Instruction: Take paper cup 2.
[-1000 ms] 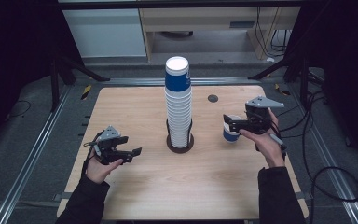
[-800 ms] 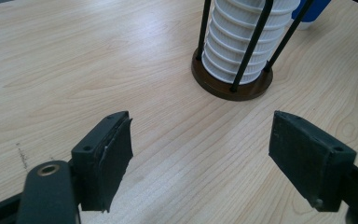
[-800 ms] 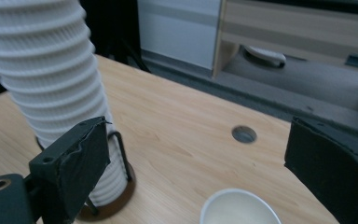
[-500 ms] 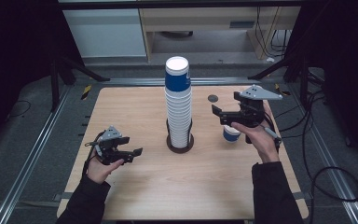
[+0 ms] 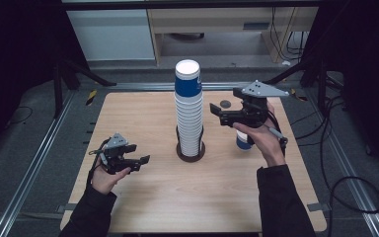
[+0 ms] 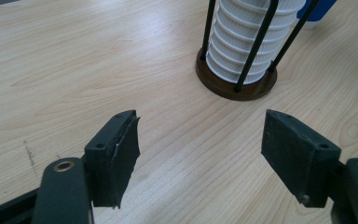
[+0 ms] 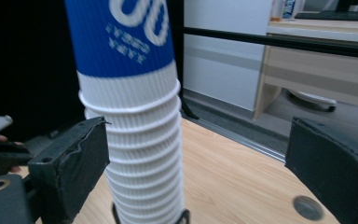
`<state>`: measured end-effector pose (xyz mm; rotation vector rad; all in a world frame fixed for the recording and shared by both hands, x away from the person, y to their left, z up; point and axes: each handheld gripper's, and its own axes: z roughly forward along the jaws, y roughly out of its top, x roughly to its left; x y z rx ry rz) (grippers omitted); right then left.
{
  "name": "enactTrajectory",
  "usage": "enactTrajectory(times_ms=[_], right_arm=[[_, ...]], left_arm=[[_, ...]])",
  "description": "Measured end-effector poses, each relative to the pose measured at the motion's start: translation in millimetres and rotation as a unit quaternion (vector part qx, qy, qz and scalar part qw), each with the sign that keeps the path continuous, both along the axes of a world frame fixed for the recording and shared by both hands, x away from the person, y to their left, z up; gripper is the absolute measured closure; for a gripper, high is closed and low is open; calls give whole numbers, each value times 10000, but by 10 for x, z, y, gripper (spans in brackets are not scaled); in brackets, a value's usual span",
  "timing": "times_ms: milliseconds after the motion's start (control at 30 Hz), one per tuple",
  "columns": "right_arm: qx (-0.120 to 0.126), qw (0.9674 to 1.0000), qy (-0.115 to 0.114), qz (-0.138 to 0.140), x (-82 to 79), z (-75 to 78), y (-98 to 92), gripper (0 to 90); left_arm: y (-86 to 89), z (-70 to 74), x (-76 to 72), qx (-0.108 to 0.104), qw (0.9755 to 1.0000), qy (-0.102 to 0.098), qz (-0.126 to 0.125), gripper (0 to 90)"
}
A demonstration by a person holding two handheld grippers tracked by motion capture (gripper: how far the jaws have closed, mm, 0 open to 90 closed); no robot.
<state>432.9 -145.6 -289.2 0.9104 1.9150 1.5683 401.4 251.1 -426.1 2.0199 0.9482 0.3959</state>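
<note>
Right tongs have risen from the single blue cup at right of center and swung toward the cup stack mid-frame, jaws wide, empty. Likely going for the top cup. Left tongs unchanged, lower left on table, wide apart.

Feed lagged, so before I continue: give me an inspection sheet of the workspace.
Surface: wooden table, bare grain.
Job's things: cup stack upright in wire holder; single blue cup standing to its right.
Clutter: small dark disc behind the stack.
Grippers: left hand-held gripper open, low over the table; right hand-held gripper open, raised beside the stack's upper part.
Cables: black cable on the floor, right.
Surroundings: metal rails, cabinets behind.
</note>
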Motion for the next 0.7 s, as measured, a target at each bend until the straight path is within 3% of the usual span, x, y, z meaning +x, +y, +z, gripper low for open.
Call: enactTrajectory(times_ms=[400, 700], right_arm=[[91, 9991, -195, 378, 23, 205, 334, 59], [90, 9988, -195, 446, 142, 223, 545, 64]], left_arm=[[-8, -11, 0, 5, 10000, 20, -6, 272], [-1, -14, 5, -12, 10000, 25, 11, 269]])
